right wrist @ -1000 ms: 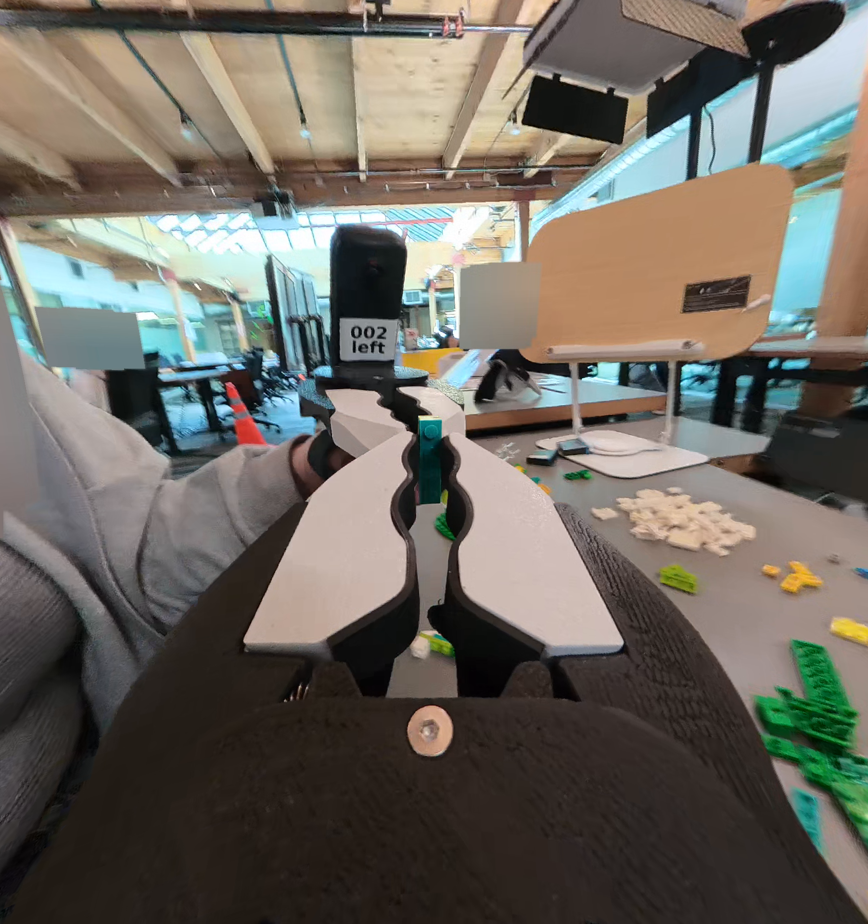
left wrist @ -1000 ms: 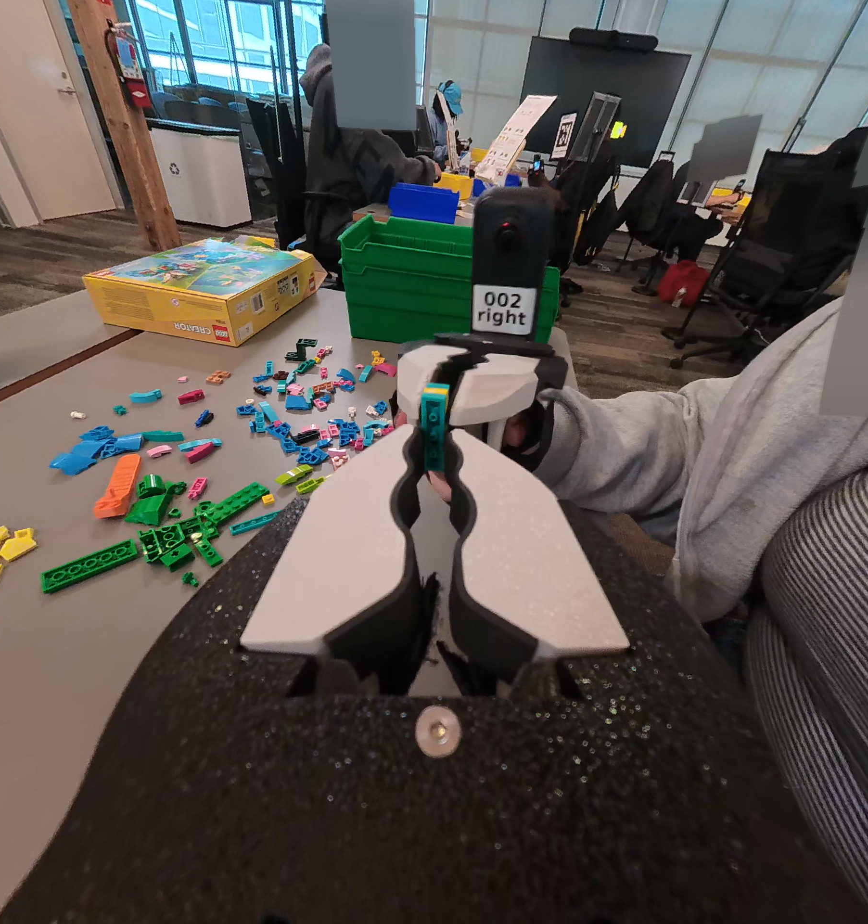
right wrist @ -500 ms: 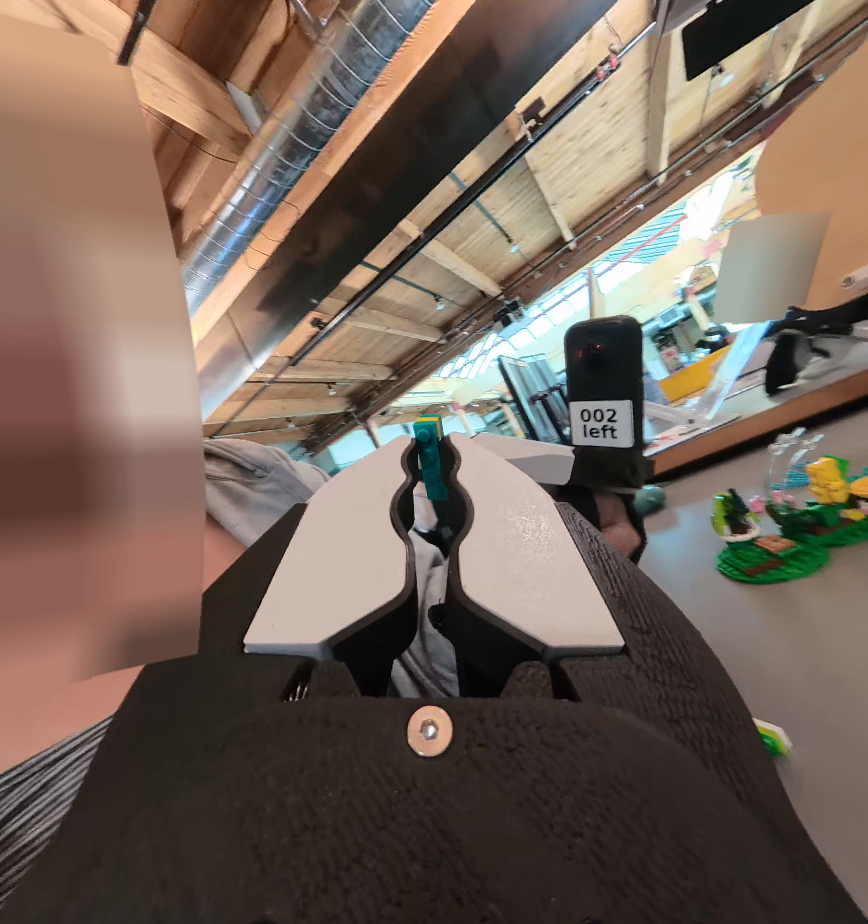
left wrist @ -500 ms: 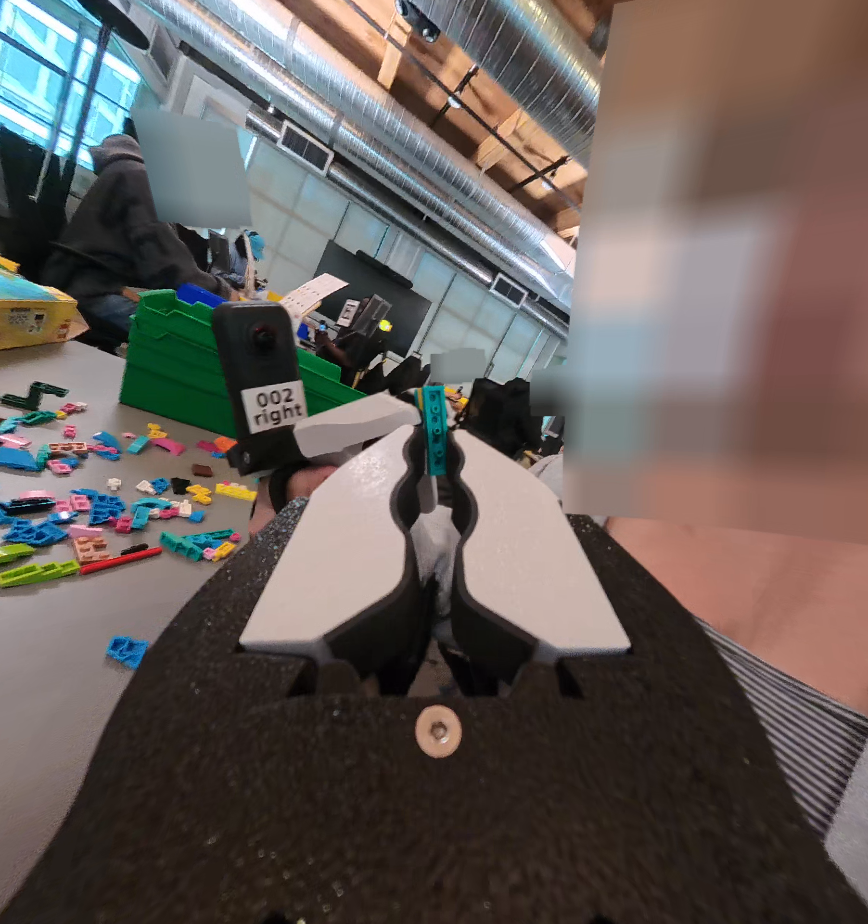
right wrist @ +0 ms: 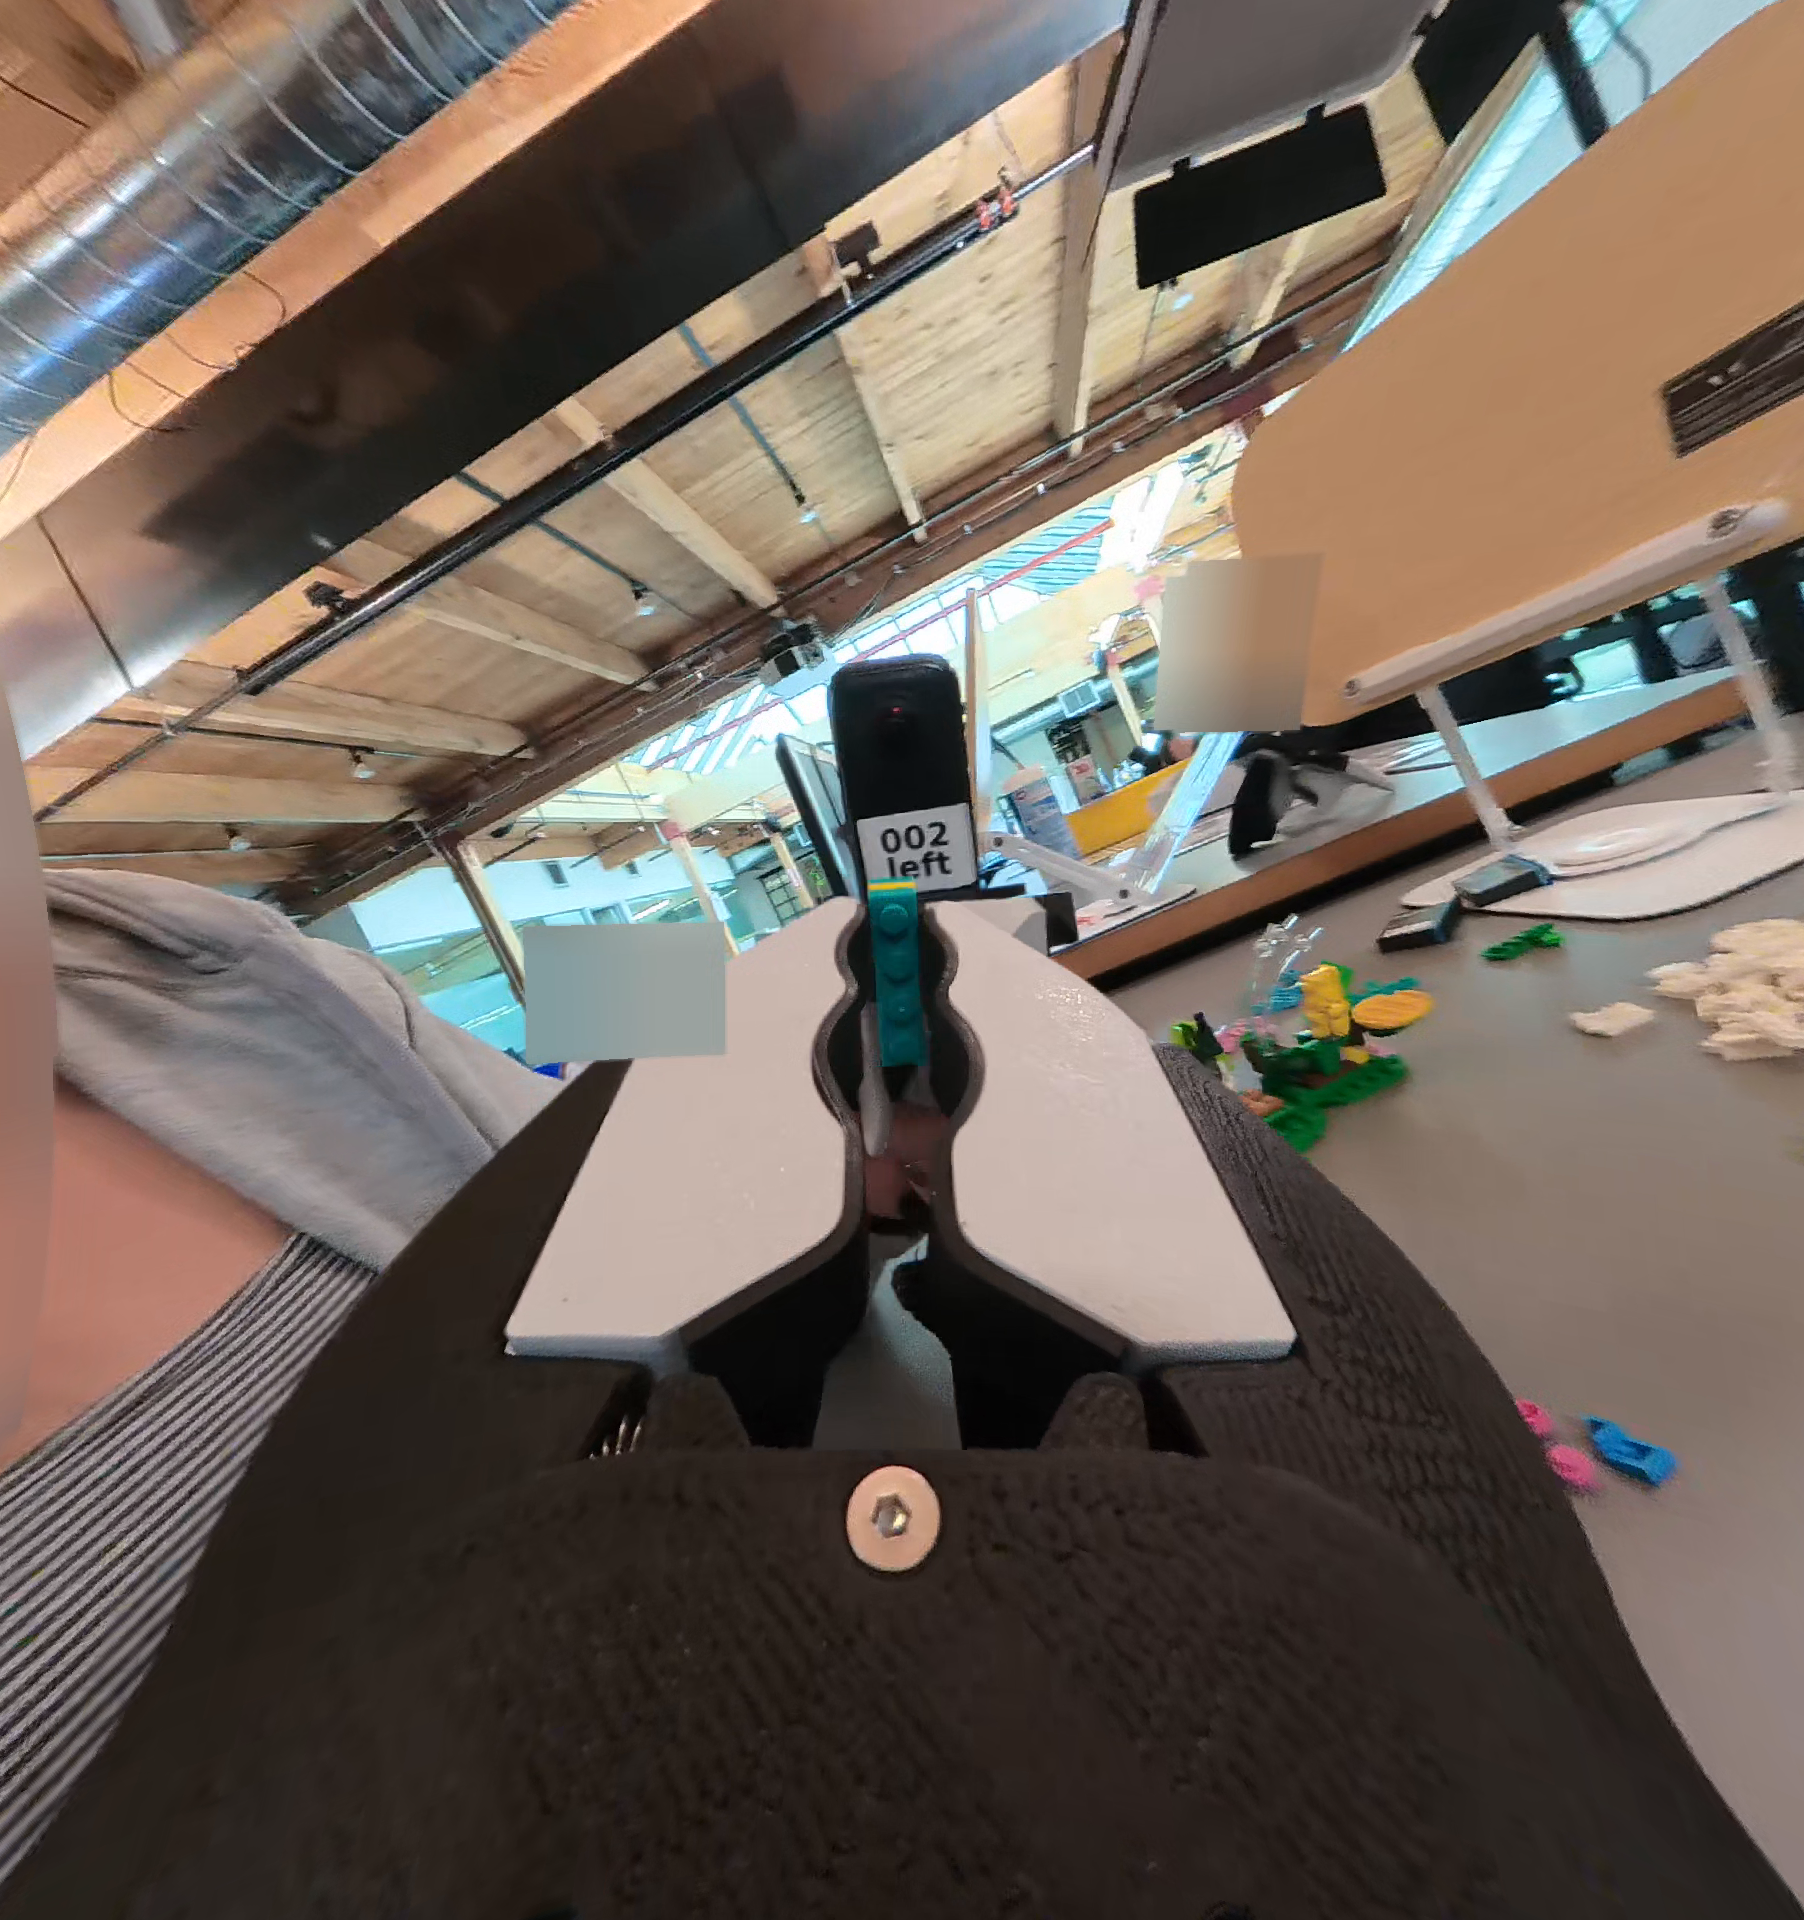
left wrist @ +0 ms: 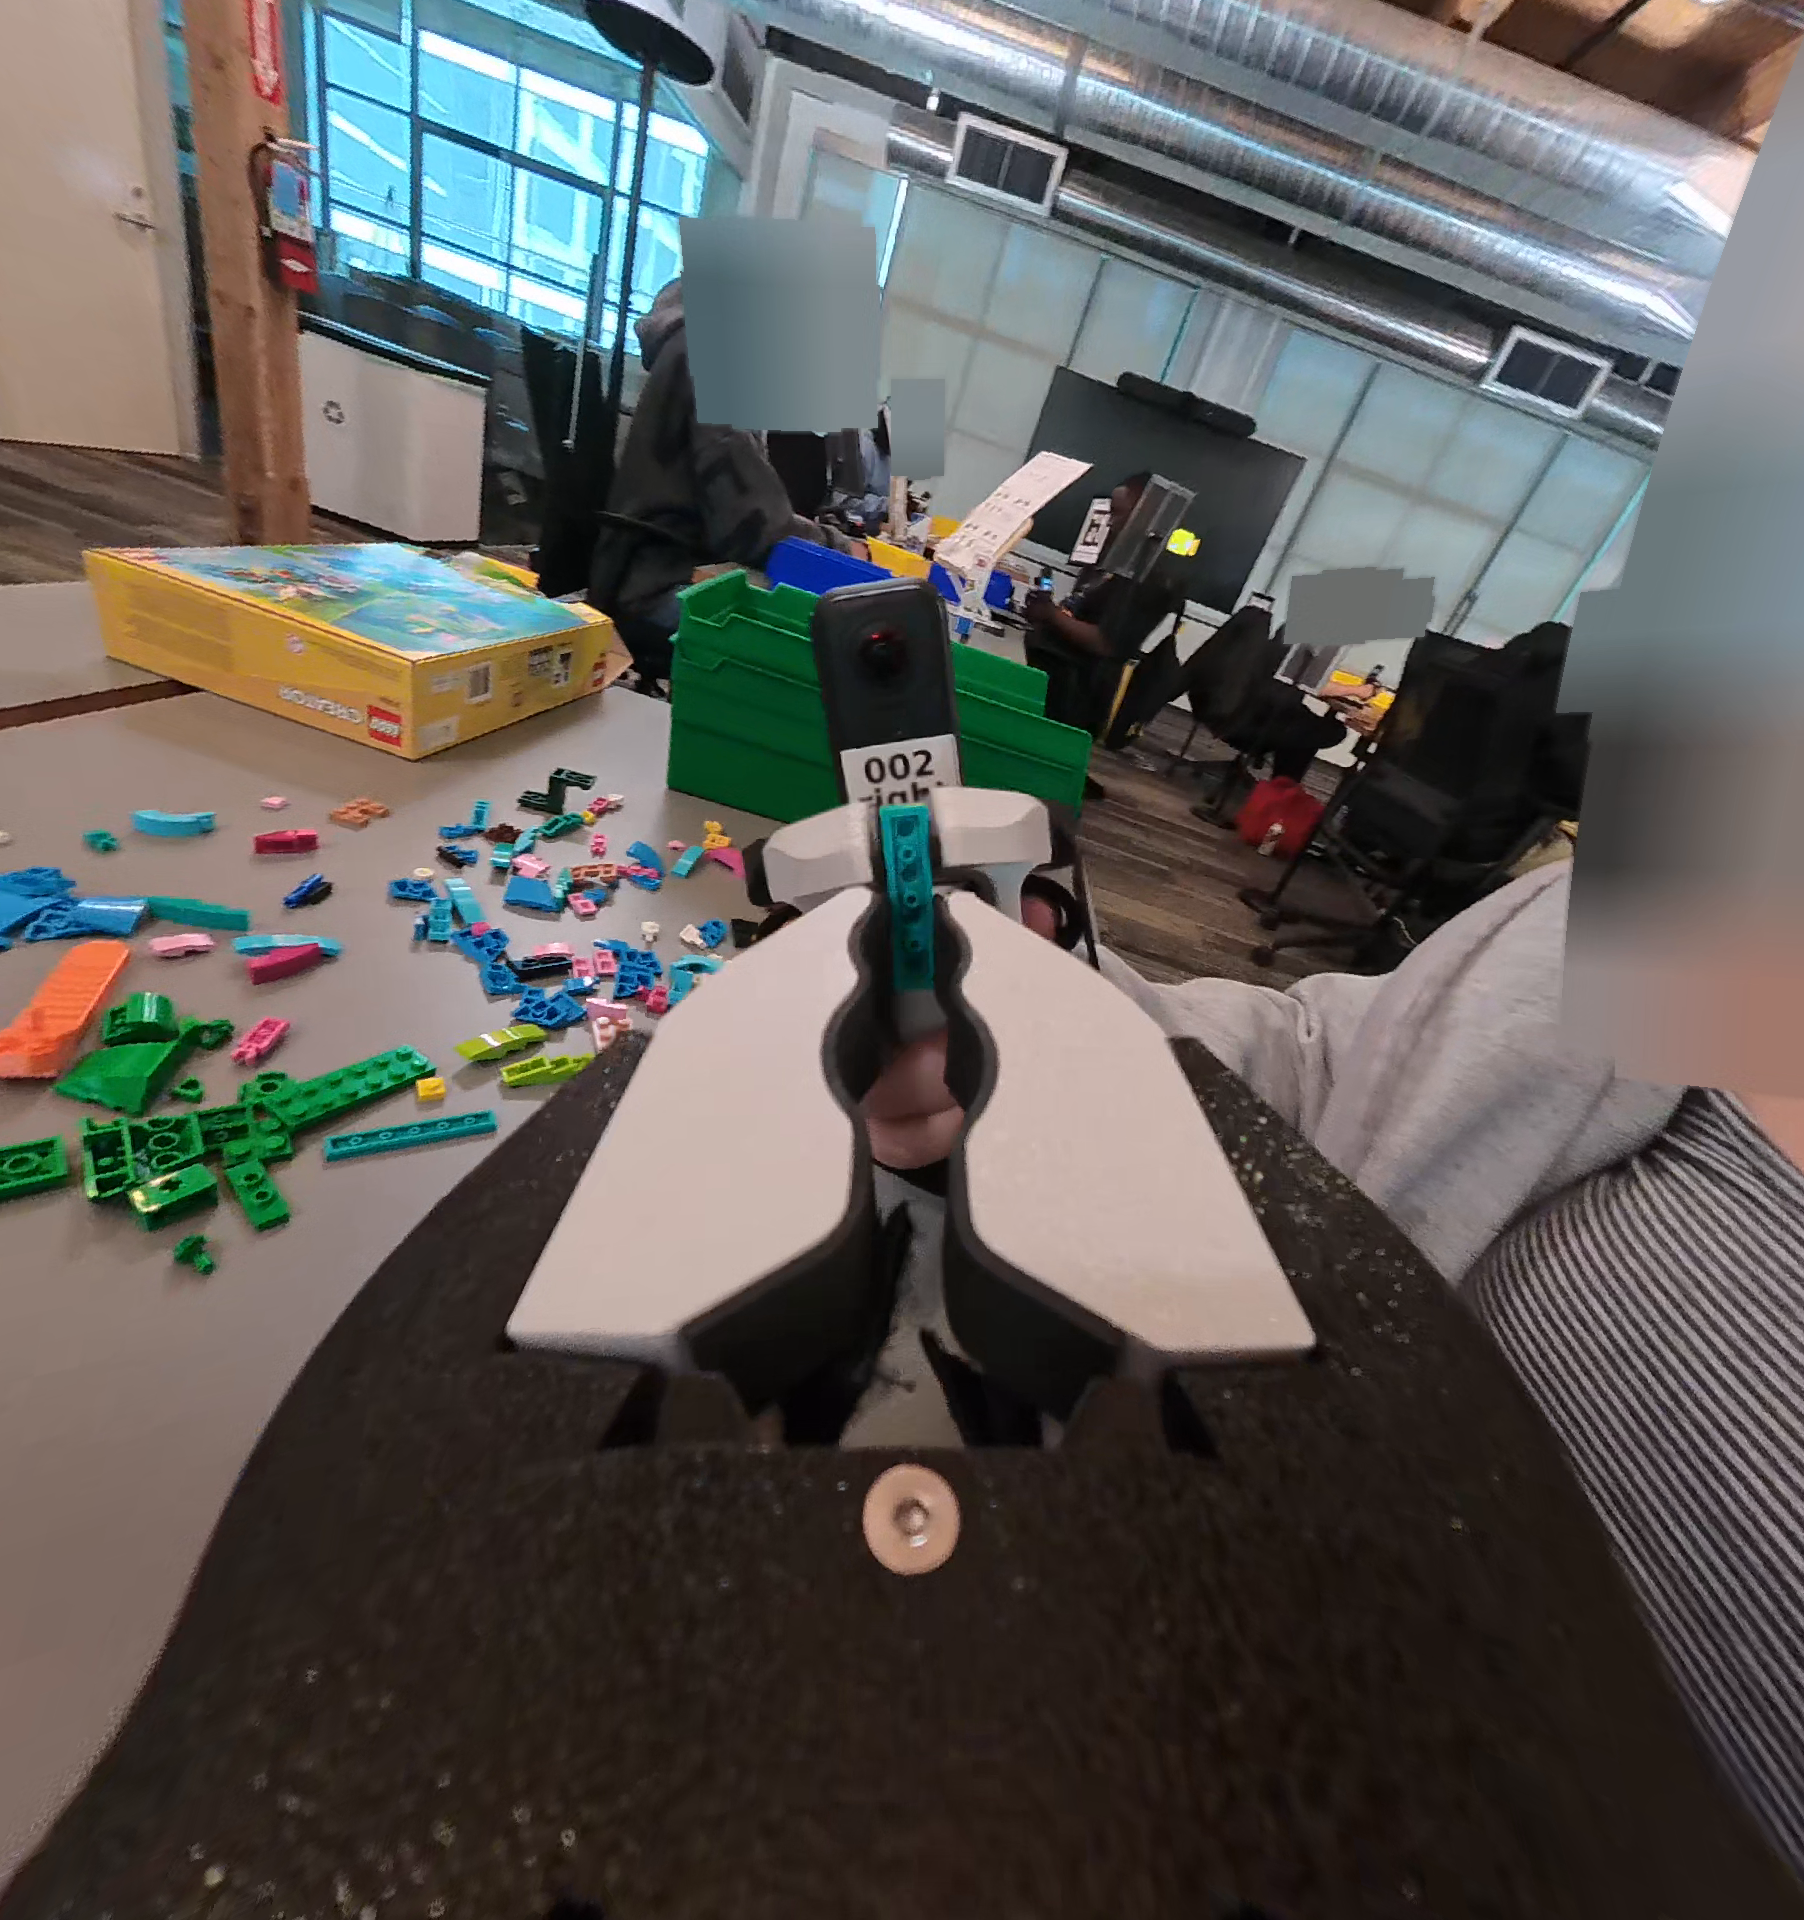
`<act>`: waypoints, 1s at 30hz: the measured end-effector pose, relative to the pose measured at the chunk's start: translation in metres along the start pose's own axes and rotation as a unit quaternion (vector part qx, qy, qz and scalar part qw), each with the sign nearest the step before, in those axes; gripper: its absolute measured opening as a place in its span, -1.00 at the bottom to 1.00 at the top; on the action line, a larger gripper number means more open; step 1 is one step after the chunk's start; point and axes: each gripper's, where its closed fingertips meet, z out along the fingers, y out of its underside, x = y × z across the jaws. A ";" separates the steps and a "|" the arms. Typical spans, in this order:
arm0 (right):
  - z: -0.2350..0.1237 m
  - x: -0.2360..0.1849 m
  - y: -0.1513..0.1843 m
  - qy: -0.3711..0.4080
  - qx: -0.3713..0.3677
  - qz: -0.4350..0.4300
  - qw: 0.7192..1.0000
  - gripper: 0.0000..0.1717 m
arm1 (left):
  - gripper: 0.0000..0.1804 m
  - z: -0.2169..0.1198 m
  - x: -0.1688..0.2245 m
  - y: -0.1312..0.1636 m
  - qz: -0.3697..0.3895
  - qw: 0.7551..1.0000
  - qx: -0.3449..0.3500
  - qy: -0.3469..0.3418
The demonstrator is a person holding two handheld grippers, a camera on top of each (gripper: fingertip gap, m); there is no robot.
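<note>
My left gripper (left wrist: pixel 910 914) is shut on a long teal plate (left wrist: pixel 908 894), which stands upright between its fingertips, held up above the grey table (left wrist: pixel 98 1403). My right gripper (left wrist: pixel 903 847) faces it tip to tip and clamps the same plate's far end. In the right wrist view, my right gripper (right wrist: pixel 896 925) is shut on the teal plate (right wrist: pixel 896 977), studs toward the camera, with a thin yellow edge (right wrist: pixel 890 883) at its top. The left gripper's camera body (right wrist: pixel 898 769) stands just behind it.
Many loose bricks (left wrist: pixel 524 935) and green plates (left wrist: pixel 202 1132) lie on the table to the left. A yellow box (left wrist: pixel 337 634) and stacked green bins (left wrist: pixel 752 717) stand behind. A small built model (right wrist: pixel 1313 1029) and a pile of white pieces (right wrist: pixel 1791 987) lie right. A grey sleeve (left wrist: pixel 1397 1039) is close.
Both grippers, still joined on the teal plate, tilted up toward the ceiling half a second ago and have swung back down toward the table. The grasp on the plate has held throughout.
</note>
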 end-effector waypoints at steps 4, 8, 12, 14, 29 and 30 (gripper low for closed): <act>-0.001 -0.003 0.000 -0.008 0.001 0.003 1.000 -0.93 | -0.63 0.006 -0.003 0.015 0.002 0.998 -0.053 -0.013; -0.001 -0.002 0.003 0.001 -0.008 -0.015 1.000 -0.93 | -0.91 0.009 0.001 0.014 0.036 0.998 -0.045 -0.013; -0.003 0.001 0.005 0.023 -0.029 -0.064 0.997 -0.92 | -0.91 0.008 -0.003 0.019 0.036 0.996 -0.074 -0.020; -0.003 0.003 0.005 0.041 -0.034 -0.089 0.995 -0.92 | -0.91 0.007 -0.005 0.019 0.030 0.997 -0.071 -0.028; -0.010 0.023 0.004 0.139 -0.063 -0.243 0.958 -0.80 | -0.91 -0.039 -0.058 0.030 0.222 0.933 -0.156 -0.234; -0.010 0.027 0.003 0.162 -0.066 -0.280 0.944 -0.81 | -0.91 -0.043 -0.062 0.033 0.257 0.916 -0.164 -0.259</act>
